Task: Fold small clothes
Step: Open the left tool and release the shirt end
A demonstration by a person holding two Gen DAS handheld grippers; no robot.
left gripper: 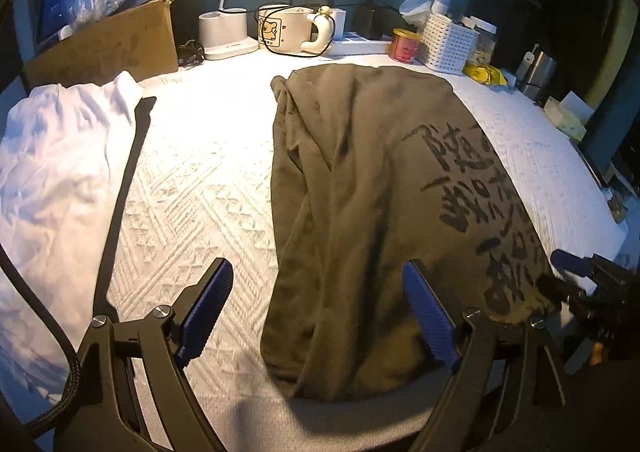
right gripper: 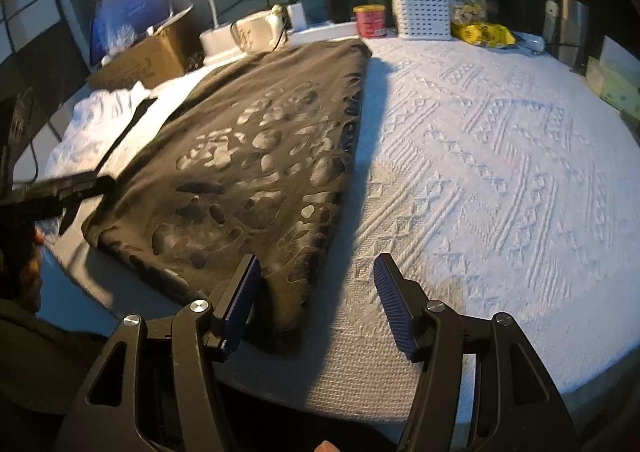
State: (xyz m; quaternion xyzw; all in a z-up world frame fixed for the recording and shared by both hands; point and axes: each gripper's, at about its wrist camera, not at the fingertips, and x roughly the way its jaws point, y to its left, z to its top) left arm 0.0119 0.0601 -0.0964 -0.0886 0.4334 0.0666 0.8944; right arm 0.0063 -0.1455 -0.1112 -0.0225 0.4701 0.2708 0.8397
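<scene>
Our soft brown shirt with black writing lies folded lengthwise on the white bumpy counter. It looks light and floppy. Both our left claw and right claw are wide, holding nothing. We should pinch the near corners.

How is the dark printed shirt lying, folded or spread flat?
Folded lengthwise: the dark shirt lies as a narrow strip, its straight fold edge cutting through the print.

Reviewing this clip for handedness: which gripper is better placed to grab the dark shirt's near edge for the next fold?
Probably the left gripper: its open fingers straddle the dark shirt at its near hem. The right gripper, also open, sits at the shirt's corner, mostly over the white cover.
</scene>
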